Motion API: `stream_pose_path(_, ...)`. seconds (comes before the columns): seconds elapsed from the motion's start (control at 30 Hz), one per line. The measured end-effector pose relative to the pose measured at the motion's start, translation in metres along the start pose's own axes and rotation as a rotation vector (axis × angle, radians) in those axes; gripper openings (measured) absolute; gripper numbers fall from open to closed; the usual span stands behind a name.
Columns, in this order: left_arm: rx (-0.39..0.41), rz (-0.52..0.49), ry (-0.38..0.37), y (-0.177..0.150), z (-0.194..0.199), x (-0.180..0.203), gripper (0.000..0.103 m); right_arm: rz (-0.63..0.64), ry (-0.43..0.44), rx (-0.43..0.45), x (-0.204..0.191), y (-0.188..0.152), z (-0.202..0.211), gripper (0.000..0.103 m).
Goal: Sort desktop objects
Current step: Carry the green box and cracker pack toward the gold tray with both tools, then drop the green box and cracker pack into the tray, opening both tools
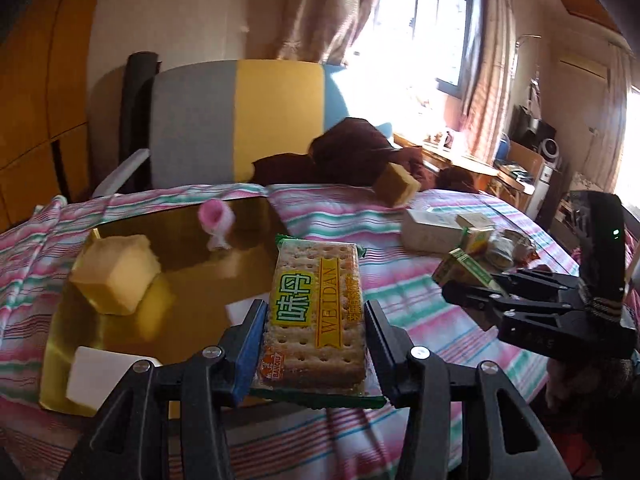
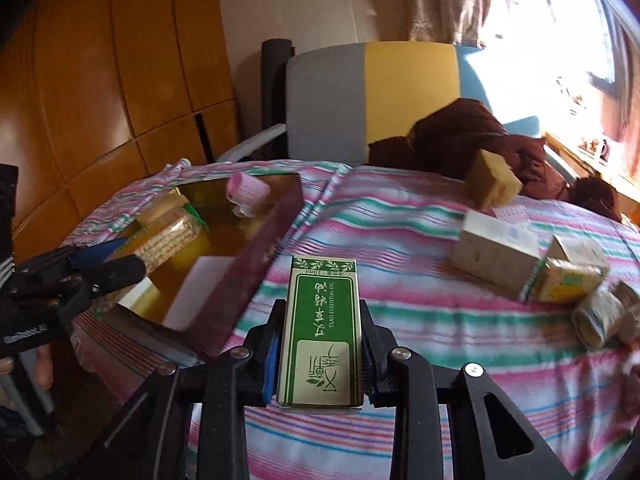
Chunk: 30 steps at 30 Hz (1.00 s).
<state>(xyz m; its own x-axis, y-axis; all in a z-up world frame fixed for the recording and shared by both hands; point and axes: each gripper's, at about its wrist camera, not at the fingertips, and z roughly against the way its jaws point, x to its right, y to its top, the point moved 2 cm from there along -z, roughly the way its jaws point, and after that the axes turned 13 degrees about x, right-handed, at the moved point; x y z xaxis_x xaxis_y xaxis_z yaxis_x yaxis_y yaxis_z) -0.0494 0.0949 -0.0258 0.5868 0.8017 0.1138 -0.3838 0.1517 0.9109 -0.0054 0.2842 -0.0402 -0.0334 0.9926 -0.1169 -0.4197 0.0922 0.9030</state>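
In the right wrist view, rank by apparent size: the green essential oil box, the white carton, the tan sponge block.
1. green essential oil box, though nearness to the camera inflates it.
2. white carton.
3. tan sponge block, farthest away, so its true size is unsure.

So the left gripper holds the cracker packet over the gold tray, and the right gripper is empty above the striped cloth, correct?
Not quite. The right gripper is not empty: the right wrist view shows its jaws shut on a green and white box above the striped cloth. The rest stands: the left gripper holds the cracker packet over the gold tray.
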Motion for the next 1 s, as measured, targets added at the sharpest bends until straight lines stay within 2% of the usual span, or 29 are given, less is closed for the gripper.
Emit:
stream_pose_path(0.1, -0.016, 0.034, 0.074, 0.001, -0.007, -0.034, 0.049, 0.024, 0.057, -0.004, -0.024, 0.019, -0.027, 0.032)
stream_pose_path(0.23, -0.022, 0.064, 0.122, -0.002, -0.014, -0.063, 0.049, 0.046, 0.096, -0.035, -0.049, 0.035, -0.065, 0.032)
stream_pose_path(0.37, -0.028, 0.076, 0.144, -0.004, -0.024, -0.081, 0.049, 0.074, 0.095, -0.084, -0.067, 0.046, -0.104, 0.032)
stream_pose_path(0.57, -0.059, 0.083, 0.130, -0.006, -0.042, -0.089, 0.049, 0.081, 0.059, -0.157, -0.072, 0.055, -0.158, 0.033)
stream_pose_path(0.8, -0.062, 0.084, 0.143, -0.009, -0.046, -0.091, 0.052, 0.055, 0.034, -0.154, -0.060, 0.055, -0.164, 0.035)
stream_pose_path(1.0, -0.035, 0.131, 0.147, -0.015, -0.028, -0.096, 0.052, -0.023, 0.029, -0.096, -0.040, 0.048, -0.132, 0.038)
